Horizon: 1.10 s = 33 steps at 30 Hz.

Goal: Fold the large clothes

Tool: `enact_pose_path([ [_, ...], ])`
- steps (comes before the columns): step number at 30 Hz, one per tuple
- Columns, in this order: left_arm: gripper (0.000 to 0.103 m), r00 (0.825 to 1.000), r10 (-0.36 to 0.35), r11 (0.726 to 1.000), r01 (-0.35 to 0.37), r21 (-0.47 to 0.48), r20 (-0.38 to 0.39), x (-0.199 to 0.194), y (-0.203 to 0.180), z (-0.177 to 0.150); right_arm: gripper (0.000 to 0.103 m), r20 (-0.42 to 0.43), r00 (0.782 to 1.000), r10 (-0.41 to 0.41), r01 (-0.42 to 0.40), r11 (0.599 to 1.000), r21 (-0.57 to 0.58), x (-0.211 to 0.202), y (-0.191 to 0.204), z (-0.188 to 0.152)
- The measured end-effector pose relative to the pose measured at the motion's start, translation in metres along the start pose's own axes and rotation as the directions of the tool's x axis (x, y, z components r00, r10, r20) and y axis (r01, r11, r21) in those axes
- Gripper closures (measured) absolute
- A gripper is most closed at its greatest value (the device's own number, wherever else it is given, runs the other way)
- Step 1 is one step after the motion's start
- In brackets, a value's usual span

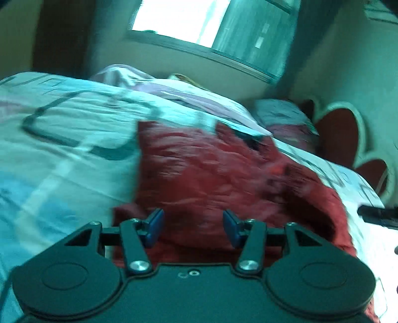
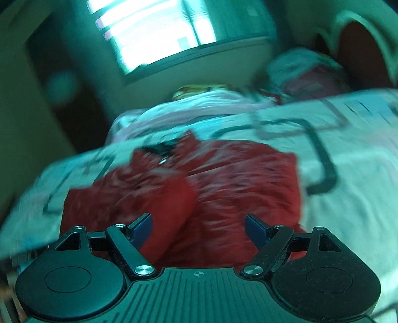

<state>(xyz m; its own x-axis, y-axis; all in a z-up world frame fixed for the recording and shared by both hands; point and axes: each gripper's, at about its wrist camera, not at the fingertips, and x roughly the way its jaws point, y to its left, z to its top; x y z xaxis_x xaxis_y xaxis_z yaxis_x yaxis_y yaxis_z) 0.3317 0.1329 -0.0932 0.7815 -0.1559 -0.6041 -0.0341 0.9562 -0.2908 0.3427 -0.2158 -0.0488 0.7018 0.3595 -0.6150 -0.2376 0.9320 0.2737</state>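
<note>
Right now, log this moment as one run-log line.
stage: mid-fold | red garment: rumpled on patterned bedspread | left gripper: open, empty | right gripper: open, empty | views: motion-blurred

Both views carry a strong teal cast and look dim. The only bright light comes from the window (image 1: 179, 20) far beyond each claw, blown out to white glare. Motion blur smears the red garment (image 1: 211, 169) and the bed sheet (image 2: 348, 154) ahead of the claws, while the claw bodies nearest the lens stay sharp. Fisheye bending curves the room's edges.
</note>
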Motion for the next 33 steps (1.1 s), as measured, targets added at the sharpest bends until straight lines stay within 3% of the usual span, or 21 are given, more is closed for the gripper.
enact_pose_path([
  [4, 0.061, 0.997, 0.057, 0.998, -0.056, 0.027, -0.047, 0.01, 0.008, 0.005, 0.022, -0.02, 1.0, -0.021, 0.015, 0.968, -0.25, 0.022, 0.057, 0.001],
  [9, 0.061, 0.992, 0.098, 0.991, -0.089, 0.102, -0.085, 0.009, 0.018, -0.001, 0.022, -0.062, 0.989, -0.137, 0.081, 0.83, -0.551, 0.07, 0.11, -0.016],
  [11, 0.061, 0.989, 0.103, 0.989, -0.09, 0.114, -0.109, 0.011, 0.021, -0.003, 0.022, -0.053, 0.977, -0.204, 0.133, 0.791, -0.598, 0.083, 0.112, -0.021],
  [12, 0.061, 0.988, 0.111, 0.988, -0.098, 0.119, -0.11, 0.014, 0.023, -0.001, 0.026, -0.039, 0.976, -0.216, 0.153, 0.797, -0.584, 0.084, 0.108, -0.02],
  [13, 0.059, 0.987, 0.116, 0.986, -0.102, 0.129, -0.108, 0.018, 0.024, 0.001, 0.052, -0.04, 0.972, -0.23, 0.169, 0.813, -0.557, 0.086, 0.103, -0.016],
  [14, 0.059, 0.986, 0.129, 0.984, -0.114, 0.136, -0.102, 0.022, 0.026, 0.003, 0.062, -0.033, 0.967, -0.251, 0.199, 0.834, -0.514, 0.085, 0.095, -0.011],
  [15, 0.059, 0.985, 0.142, 0.982, -0.128, 0.136, -0.101, 0.026, 0.028, 0.006, 0.071, -0.007, 0.967, -0.253, 0.223, 0.862, -0.456, 0.081, 0.086, -0.004],
  [17, 0.061, 0.985, 0.151, 0.984, -0.142, 0.11, -0.084, 0.028, 0.035, 0.012, 0.077, 0.054, 0.964, -0.26, 0.263, 0.912, -0.315, 0.065, 0.067, 0.008],
  [19, 0.061, 0.986, 0.147, 0.985, -0.139, 0.103, -0.076, 0.027, 0.041, 0.017, 0.077, 0.062, 0.962, -0.266, 0.273, 0.948, -0.165, 0.05, 0.04, 0.011],
  [21, 0.061, 0.991, 0.113, 0.989, -0.105, 0.106, -0.071, 0.022, 0.045, 0.015, 0.076, -0.027, 0.976, -0.215, 0.216, 0.976, 0.021, 0.047, 0.002, 0.004],
  [23, 0.061, 0.995, 0.077, 0.991, -0.069, 0.111, -0.067, 0.014, 0.048, 0.012, 0.074, -0.088, 0.985, -0.15, 0.164, 0.968, 0.191, 0.044, -0.031, -0.006],
  [24, 0.061, 0.996, 0.063, 0.992, -0.055, 0.116, -0.065, 0.009, 0.048, 0.009, 0.064, -0.075, 0.99, -0.12, 0.136, 0.955, 0.263, 0.038, -0.044, -0.011],
  [25, 0.061, 0.996, 0.05, 0.991, -0.041, 0.126, -0.067, 0.006, 0.048, 0.005, 0.043, -0.055, 0.992, -0.112, 0.123, 0.945, 0.304, 0.033, -0.052, -0.012],
  [27, 0.058, 0.996, 0.039, 0.987, -0.026, 0.156, -0.084, 0.006, 0.044, -0.001, 0.031, -0.015, 0.996, -0.088, 0.088, 0.932, 0.353, 0.03, -0.063, -0.01],
  [29, 0.058, 0.992, 0.071, 0.976, -0.047, 0.211, -0.108, 0.015, 0.037, -0.005, 0.031, -0.008, 0.999, -0.051, 0.05, 0.923, 0.381, 0.036, -0.071, -0.003],
  [32, 0.058, 0.99, 0.099, 0.963, -0.071, 0.26, -0.096, 0.028, 0.029, -0.003, 0.032, -0.039, 0.997, -0.064, 0.074, 0.927, 0.368, 0.05, -0.073, 0.003],
  [33, 0.058, 0.991, 0.1, 0.965, -0.075, 0.253, -0.089, 0.032, 0.028, 0.0, 0.056, -0.039, 0.998, -0.051, 0.061, 0.926, 0.372, 0.052, -0.074, 0.002],
])
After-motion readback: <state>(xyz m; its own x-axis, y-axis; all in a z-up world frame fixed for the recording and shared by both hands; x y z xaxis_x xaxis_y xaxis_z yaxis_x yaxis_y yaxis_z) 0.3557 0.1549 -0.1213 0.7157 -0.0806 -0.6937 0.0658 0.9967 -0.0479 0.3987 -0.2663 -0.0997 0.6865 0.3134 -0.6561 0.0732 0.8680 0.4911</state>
